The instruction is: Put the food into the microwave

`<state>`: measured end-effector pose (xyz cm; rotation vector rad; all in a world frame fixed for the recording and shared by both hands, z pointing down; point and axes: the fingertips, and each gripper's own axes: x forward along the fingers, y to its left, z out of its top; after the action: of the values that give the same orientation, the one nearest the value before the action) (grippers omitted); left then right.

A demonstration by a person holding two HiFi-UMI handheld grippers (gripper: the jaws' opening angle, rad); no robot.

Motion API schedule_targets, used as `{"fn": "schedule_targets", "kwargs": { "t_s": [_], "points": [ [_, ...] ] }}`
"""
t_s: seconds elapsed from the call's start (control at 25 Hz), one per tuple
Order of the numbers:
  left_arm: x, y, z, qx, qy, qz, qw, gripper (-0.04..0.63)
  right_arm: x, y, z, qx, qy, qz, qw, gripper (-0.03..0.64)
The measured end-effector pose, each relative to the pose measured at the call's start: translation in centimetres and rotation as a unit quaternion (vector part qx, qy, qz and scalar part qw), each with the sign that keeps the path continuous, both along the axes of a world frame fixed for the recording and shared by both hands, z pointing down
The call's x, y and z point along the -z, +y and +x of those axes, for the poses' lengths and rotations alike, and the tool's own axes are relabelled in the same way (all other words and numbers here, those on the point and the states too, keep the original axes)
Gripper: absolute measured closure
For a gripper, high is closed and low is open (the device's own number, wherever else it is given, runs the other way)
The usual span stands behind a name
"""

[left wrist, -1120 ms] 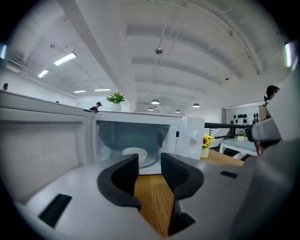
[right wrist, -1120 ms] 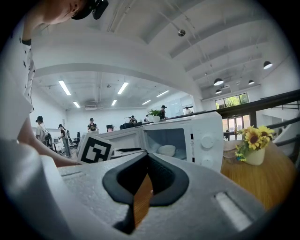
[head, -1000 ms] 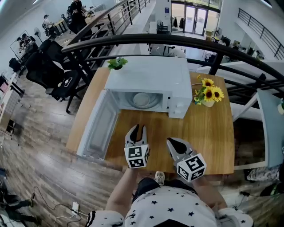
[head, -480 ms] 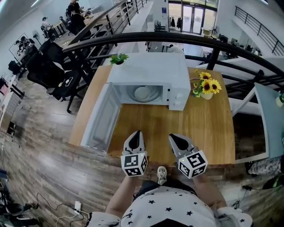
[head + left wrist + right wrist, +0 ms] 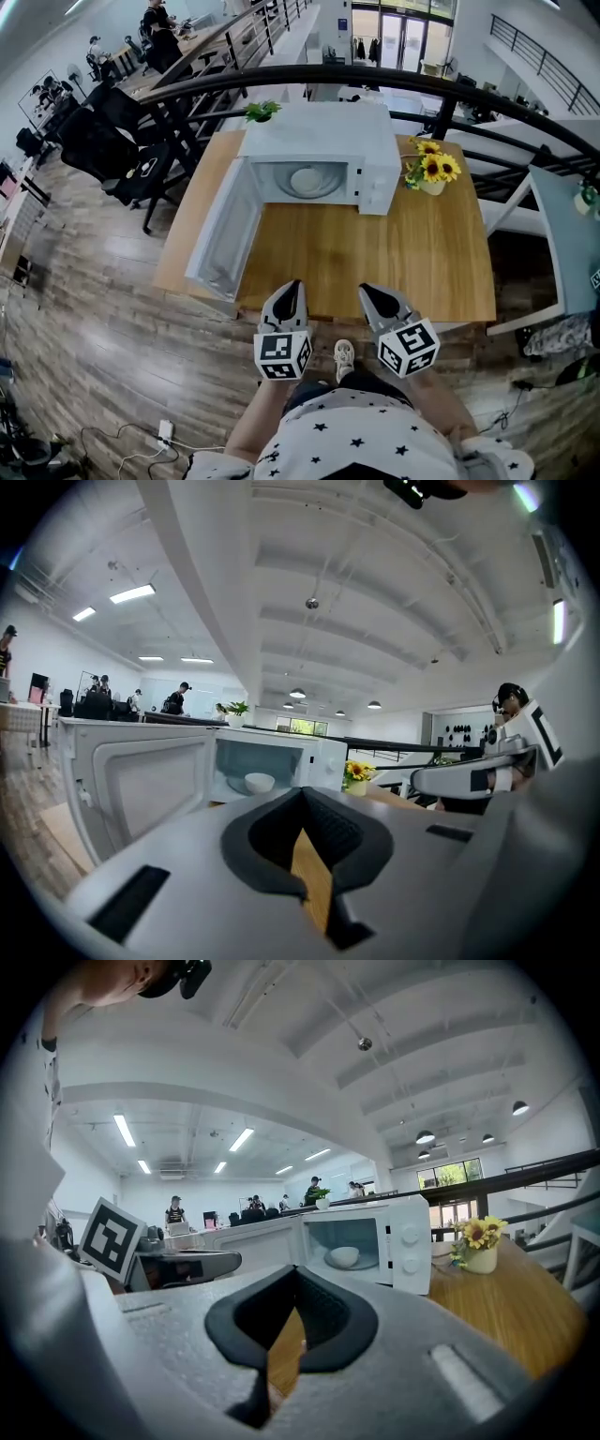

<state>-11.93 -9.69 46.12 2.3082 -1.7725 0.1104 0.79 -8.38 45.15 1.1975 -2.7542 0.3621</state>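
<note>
The white microwave (image 5: pixel 319 150) stands at the far side of the wooden table (image 5: pixel 422 272), its door (image 5: pixel 225 230) swung wide to the left. A white bowl (image 5: pixel 307 180) sits on the turntable inside; it also shows in the left gripper view as the bowl (image 5: pixel 260 782) and in the right gripper view as the bowl (image 5: pixel 344 1256). My left gripper (image 5: pixel 292 286) and right gripper (image 5: pixel 367 291) hover side by side over the table's near edge, well short of the microwave. Both are shut with nothing between their jaws.
A vase of sunflowers (image 5: pixel 429 171) stands right of the microwave, a small green plant (image 5: pixel 262 111) behind its left corner. A black railing (image 5: pixel 394 80) curves behind the table. Office chairs (image 5: pixel 103 131) stand at the left, a grey table (image 5: pixel 562 234) at the right.
Both grippers have drawn back from the microwave to the table's near edge. The left jaws, slightly apart a second ago, have closed. The bowl stays inside the microwave.
</note>
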Motion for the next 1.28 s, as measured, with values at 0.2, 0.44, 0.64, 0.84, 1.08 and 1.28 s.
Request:
{"fn": "schedule_targets", "kwargs": {
  "t_s": [0.2, 0.44, 0.64, 0.84, 1.08, 1.28],
  "points": [
    [-0.1, 3.6, -0.4, -0.009, -0.002, -0.004, 0.9999, 0.592, 0.4, 2.9, -0.8, 0.000, 0.001, 0.006, 1.000, 0.612],
    [-0.1, 7.3, -0.4, -0.020, -0.001, -0.003, 0.9998, 0.592, 0.2, 6.3, -1.3, 0.000, 0.004, 0.008, 1.000, 0.612],
    [-0.2, 8.9, -0.4, -0.027, 0.000, -0.002, 0.9996, 0.592, 0.1, 7.8, -1.4, -0.006, 0.001, 0.007, 1.000, 0.612],
    [-0.1, 9.2, -0.3, -0.027, 0.003, 0.002, 0.9996, 0.592, 0.1, 8.3, -1.3, -0.008, 0.002, 0.009, 1.000, 0.612],
    [0.1, 9.2, 0.1, -0.034, -0.002, 0.002, 0.9994, 0.592, 0.5, 8.2, -1.0, -0.020, 0.009, 0.021, 1.000, 0.612],
    [0.0, 8.9, -0.1, -0.033, -0.002, 0.002, 0.9994, 0.592, 0.6, 7.8, -1.1, -0.021, 0.009, 0.028, 0.999, 0.612]
  ]
}}
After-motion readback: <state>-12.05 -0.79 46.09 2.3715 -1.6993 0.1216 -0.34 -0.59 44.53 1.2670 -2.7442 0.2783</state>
